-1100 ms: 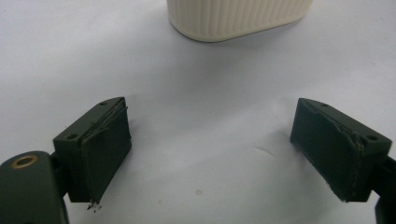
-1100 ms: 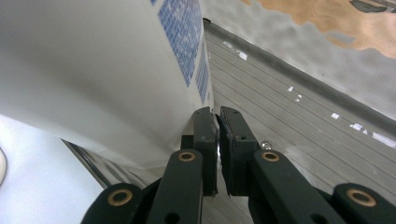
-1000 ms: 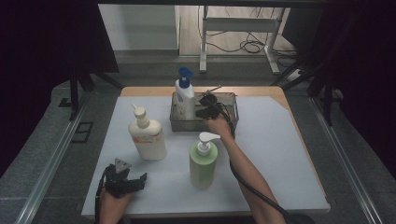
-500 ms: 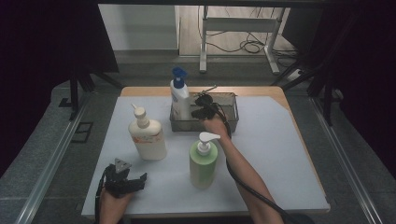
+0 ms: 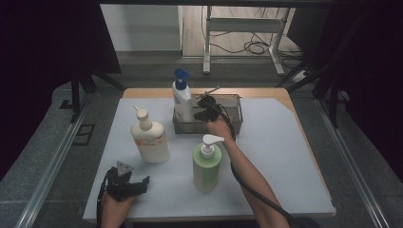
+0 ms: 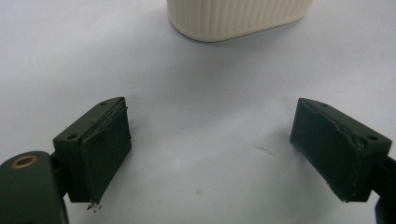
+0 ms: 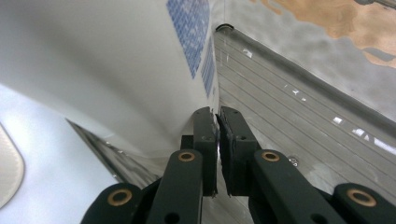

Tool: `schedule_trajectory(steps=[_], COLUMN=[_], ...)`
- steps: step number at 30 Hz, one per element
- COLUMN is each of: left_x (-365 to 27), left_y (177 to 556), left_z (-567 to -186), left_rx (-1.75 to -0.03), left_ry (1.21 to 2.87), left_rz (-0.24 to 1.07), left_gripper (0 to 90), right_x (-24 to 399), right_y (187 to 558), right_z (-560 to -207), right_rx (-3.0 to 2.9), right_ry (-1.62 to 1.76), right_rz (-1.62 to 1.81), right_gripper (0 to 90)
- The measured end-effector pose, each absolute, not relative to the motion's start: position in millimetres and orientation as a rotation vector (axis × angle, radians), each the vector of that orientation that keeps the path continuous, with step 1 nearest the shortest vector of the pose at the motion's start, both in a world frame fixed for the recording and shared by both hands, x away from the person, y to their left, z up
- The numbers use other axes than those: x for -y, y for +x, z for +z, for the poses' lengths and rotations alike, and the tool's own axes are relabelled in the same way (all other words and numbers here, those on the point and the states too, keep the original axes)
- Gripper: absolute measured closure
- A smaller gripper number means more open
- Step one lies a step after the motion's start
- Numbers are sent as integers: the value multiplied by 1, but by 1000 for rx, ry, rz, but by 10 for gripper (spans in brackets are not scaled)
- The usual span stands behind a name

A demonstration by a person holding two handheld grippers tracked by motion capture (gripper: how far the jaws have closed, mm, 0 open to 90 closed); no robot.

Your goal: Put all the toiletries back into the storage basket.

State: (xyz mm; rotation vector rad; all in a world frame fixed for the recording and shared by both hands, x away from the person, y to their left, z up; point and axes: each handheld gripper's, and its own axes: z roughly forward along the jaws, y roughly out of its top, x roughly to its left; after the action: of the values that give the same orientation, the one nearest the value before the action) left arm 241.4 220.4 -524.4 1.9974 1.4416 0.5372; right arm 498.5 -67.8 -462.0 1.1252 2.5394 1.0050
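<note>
Your right tool sits inside the wire basket, its jaws brought together with nothing between them, tips right against the white pump bottle with the blue top. In the right gripper view that bottle fills the space just left of the closed tips, standing tilted in the basket, with the basket's grey floor open on the other side. The rest of the basket beyond and beside this tool holds nothing else you can make out. Just behind your right wrist stands the green pump bottle, close to your forearm. Your left tool rests near the front edge of the table, jaws wide apart and holding nothing; straight ahead of it is the cream pump bottle, whose ribbed base shows in the left gripper view, with bare table surface between.
</note>
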Motion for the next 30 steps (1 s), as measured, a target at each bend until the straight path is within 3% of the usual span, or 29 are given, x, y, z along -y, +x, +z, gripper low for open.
schedule_trajectory(steps=[30], left_x=[-220], left_y=[241], left_z=[-524], left_rx=[-1441], left_ry=[1998], left_rz=[538], left_gripper=[118], right_x=[53], right_y=[489], right_z=[-458], right_rx=[-2594], right_ry=[1052], right_rz=[1030], right_gripper=[854])
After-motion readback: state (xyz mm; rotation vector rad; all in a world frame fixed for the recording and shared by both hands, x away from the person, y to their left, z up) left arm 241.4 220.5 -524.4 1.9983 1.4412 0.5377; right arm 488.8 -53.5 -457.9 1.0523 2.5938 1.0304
